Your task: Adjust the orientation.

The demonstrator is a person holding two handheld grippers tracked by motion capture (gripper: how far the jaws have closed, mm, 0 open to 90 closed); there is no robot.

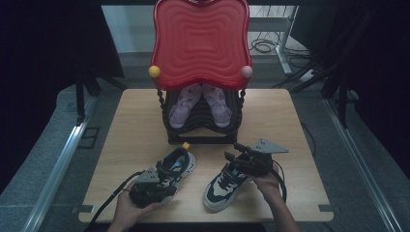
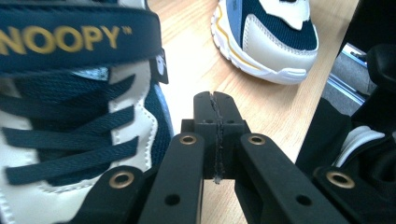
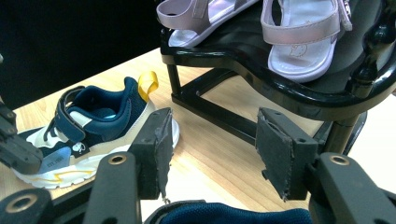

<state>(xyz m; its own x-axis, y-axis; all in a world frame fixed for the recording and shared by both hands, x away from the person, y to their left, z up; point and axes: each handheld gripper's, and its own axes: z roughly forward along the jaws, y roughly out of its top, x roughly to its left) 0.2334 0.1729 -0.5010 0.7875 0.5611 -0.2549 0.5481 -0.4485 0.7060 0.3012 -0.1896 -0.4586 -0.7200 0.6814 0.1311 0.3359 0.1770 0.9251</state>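
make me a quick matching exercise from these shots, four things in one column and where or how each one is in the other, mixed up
Things:
1. left gripper
2. right gripper
3. pink sandals
4. red tray

States or places:
A. on the black rack's lower shelf
B. jaws shut, empty, beside a navy sneaker
C. top of the rack
D. jaws open above a sneaker's heel

Pairs: 1-B, 2-D, 3-A, 4-C

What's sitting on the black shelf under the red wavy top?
A pair of pale pink sandals rests side by side on the black shelf. In the high view, the red wavy top hides their heels.
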